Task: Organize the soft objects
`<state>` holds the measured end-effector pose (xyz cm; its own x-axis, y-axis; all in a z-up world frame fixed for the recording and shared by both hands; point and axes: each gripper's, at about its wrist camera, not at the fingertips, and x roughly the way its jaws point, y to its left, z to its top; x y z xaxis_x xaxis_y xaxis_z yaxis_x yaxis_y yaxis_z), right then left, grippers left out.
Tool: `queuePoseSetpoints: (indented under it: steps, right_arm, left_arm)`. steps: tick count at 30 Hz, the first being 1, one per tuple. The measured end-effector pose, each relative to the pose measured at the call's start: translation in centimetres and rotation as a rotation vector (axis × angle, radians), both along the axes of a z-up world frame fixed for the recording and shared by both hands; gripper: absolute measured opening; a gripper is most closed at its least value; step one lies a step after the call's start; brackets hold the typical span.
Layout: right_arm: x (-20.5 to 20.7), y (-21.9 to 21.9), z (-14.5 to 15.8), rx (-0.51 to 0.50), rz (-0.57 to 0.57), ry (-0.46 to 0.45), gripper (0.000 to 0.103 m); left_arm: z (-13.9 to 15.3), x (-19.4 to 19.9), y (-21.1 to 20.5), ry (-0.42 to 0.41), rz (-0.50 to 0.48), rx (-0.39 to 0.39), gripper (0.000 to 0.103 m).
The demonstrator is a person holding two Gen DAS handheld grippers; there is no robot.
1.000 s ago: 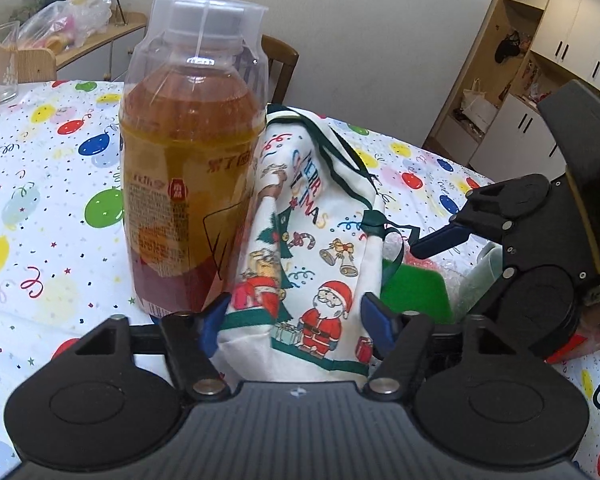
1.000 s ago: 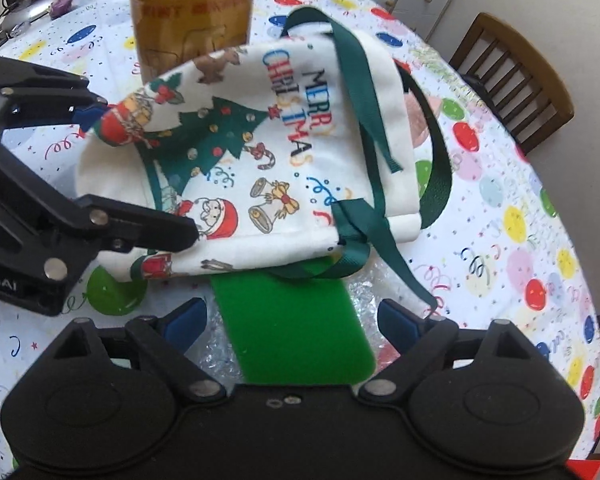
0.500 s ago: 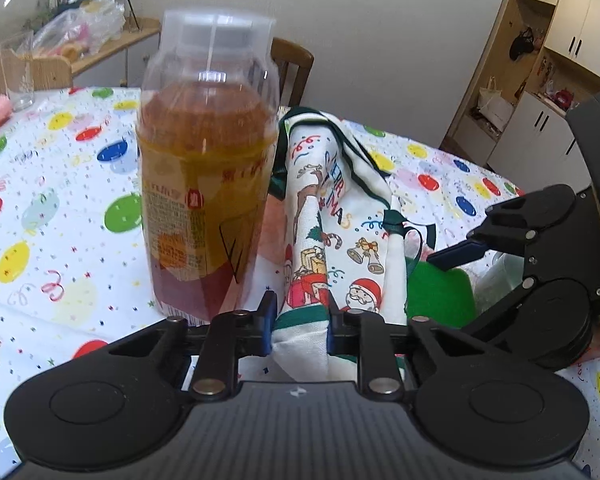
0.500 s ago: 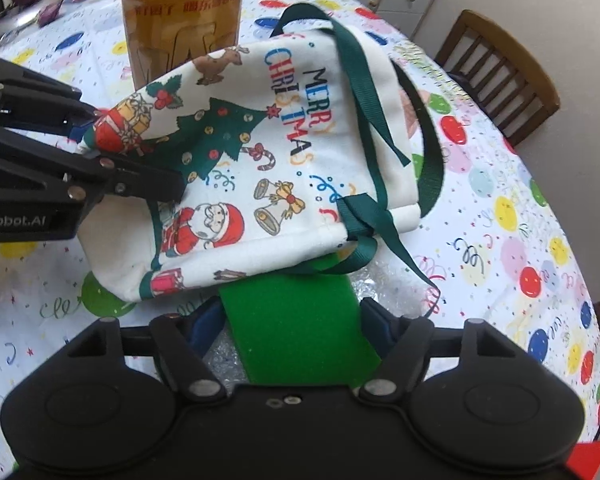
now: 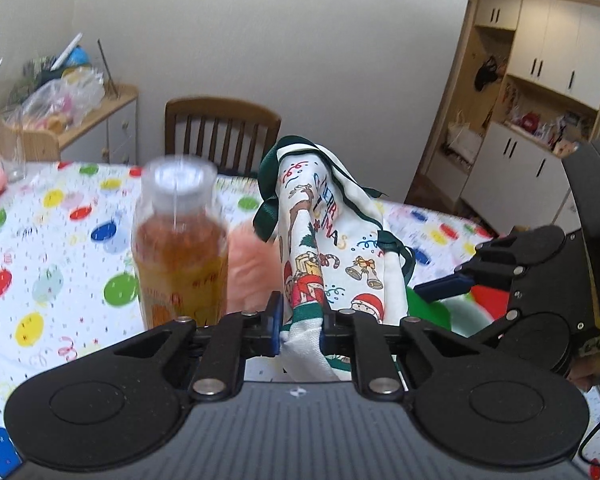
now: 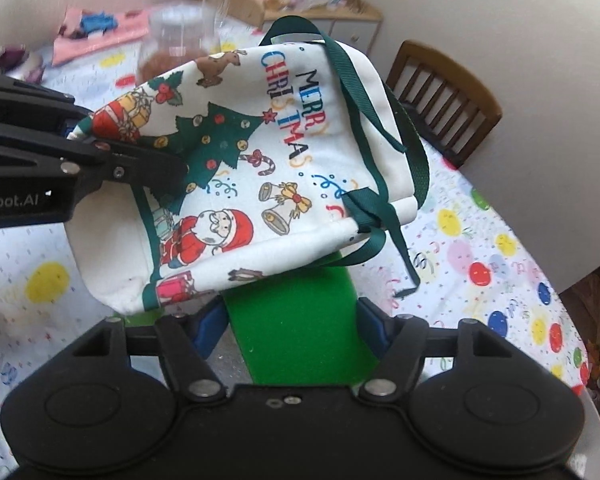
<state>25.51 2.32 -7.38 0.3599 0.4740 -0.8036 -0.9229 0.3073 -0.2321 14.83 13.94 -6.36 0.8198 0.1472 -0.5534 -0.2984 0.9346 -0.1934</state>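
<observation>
A white Christmas drawstring bag [image 5: 332,256] with green ribbons is lifted above the table. My left gripper [image 5: 300,316] is shut on its bottom corner. In the right wrist view the bag [image 6: 268,176] hangs across the frame, with the left gripper's fingers [image 6: 140,164] pinching its left end. My right gripper [image 6: 292,320] is shut on a green sponge-like pad [image 6: 300,328] just under the bag. That pad shows in the left wrist view [image 5: 432,312] beside the right gripper's fingers [image 5: 444,286].
A bottle of amber drink [image 5: 180,248] stands on the balloon-print tablecloth [image 5: 52,264] left of the bag. A pink cloth [image 5: 252,264] lies behind it. A wooden chair [image 5: 220,132] stands at the far edge. Pink cloths [image 6: 100,32] lie at the far left.
Both grippers shut, the left on the bag and the right on the green pad. Both have since risen, lifting the bag and pad off the table; the bottle now sits lower in view.
</observation>
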Motion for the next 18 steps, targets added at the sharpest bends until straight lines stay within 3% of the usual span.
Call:
queuePoseSetpoints:
  steps: [10, 18]
  right_arm:
    - [-2.3, -3.7, 5.1, 0.092, -0.031, -0.072, 0.068]
    - [-2.3, -7.9, 6.9, 0.139, -0.073, -0.108, 0.068]
  left_arm:
    - [4.6, -1.7, -1.9, -0.115, -0.038, 0.011, 0.015]
    - [8.2, -1.9, -4.4, -0.206, -0.087, 0.040, 0.015]
